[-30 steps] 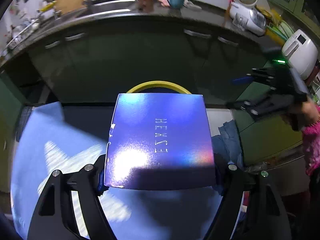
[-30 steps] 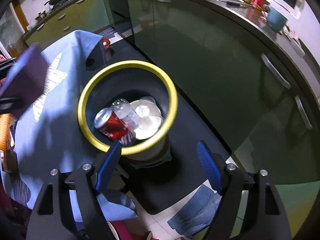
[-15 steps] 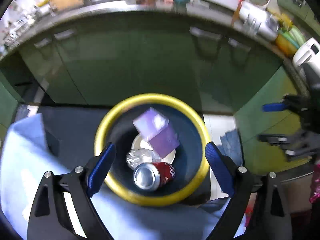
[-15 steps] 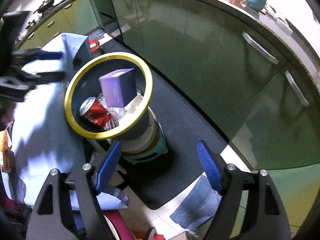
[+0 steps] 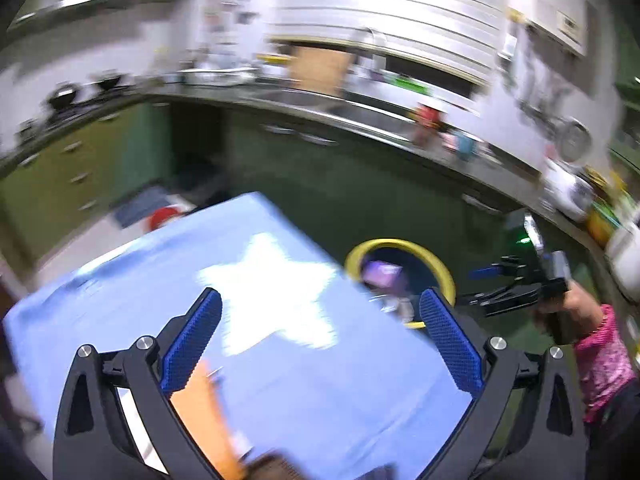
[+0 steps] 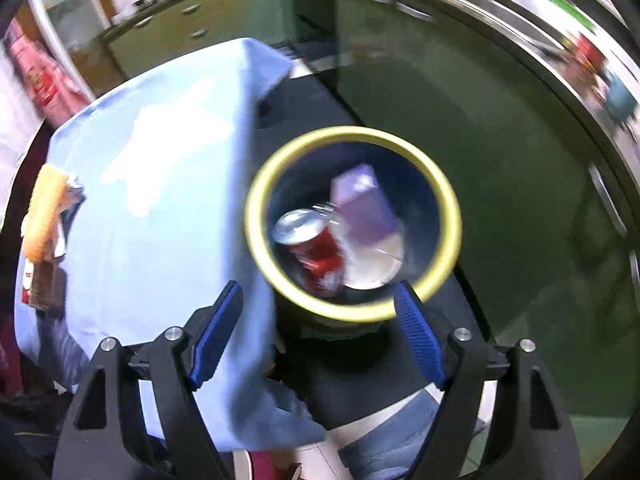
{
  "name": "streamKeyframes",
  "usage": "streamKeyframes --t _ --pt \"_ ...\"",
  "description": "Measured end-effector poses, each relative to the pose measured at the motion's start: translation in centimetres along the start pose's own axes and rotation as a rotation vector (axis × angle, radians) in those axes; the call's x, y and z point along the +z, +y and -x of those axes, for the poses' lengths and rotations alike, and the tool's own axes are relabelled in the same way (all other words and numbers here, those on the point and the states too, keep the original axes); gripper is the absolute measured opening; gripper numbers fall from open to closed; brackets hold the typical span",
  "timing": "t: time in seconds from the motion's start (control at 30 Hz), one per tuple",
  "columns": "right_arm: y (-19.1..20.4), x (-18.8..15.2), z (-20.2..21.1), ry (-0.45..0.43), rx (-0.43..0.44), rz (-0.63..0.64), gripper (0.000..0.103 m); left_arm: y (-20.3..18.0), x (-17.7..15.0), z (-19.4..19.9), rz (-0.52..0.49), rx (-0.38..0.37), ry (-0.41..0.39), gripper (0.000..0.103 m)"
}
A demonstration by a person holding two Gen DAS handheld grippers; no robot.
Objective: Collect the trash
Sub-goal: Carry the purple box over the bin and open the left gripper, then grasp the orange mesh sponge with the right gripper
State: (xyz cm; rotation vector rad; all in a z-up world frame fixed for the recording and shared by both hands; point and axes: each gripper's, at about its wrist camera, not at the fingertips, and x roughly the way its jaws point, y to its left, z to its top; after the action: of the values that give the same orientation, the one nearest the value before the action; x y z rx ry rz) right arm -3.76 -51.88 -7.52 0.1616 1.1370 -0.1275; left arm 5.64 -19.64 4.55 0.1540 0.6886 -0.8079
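Observation:
A dark bin with a yellow rim (image 6: pixel 264 184) stands beside the blue-clothed table (image 6: pixel 168 200). Inside it lie a purple box (image 6: pixel 366 204), a red soda can (image 6: pixel 316 242) and pale round lids (image 6: pixel 380 266). My right gripper (image 6: pixel 318 338) is open and empty, above the bin's near edge. My left gripper (image 5: pixel 320 340) is open and empty over the table (image 5: pixel 300 368); the bin (image 5: pixel 442 270) with the purple box (image 5: pixel 382 272) shows past the table's far corner. An orange packet (image 5: pixel 200 404) lies on the table near the left fingers; it also shows in the right wrist view (image 6: pixel 42 208).
Green kitchen cabinets (image 5: pixel 360 184) under a dark counter run behind the bin. A brown and red box (image 6: pixel 42 284) lies by the orange packet at the table's edge. Blue cloth (image 6: pixel 384 436) lies on the floor. The other gripper (image 5: pixel 520 288) shows at right in the left wrist view.
My left gripper let go of the purple box, which fell into the bin, then drew back over the table. My right gripper shifted toward the table side of the bin.

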Motion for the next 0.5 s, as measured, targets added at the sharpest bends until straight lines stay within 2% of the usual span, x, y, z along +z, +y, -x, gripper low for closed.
streamKeyframes --t 0.2,0.3,0.4,0.5 --pt "8.5 3.0 -0.2 -0.008 0.123 0.160 0.074 7.1 -6.0 6.1 0.144 0.178 -0.040 0.098" --pt "15.2 4.8 -0.3 -0.006 0.240 0.251 0.074 9.9 -8.5 8.7 0.207 0.262 -0.064 0.099" --pt "21.1 6.3 -1.4 0.035 0.338 0.300 0.074 11.9 -10.3 10.3 0.242 0.321 -0.067 0.099" --pt "26.2 7.6 -2.7 0.097 0.434 0.288 0.074 13.0 -11.4 11.2 0.254 0.373 -0.062 0.099"
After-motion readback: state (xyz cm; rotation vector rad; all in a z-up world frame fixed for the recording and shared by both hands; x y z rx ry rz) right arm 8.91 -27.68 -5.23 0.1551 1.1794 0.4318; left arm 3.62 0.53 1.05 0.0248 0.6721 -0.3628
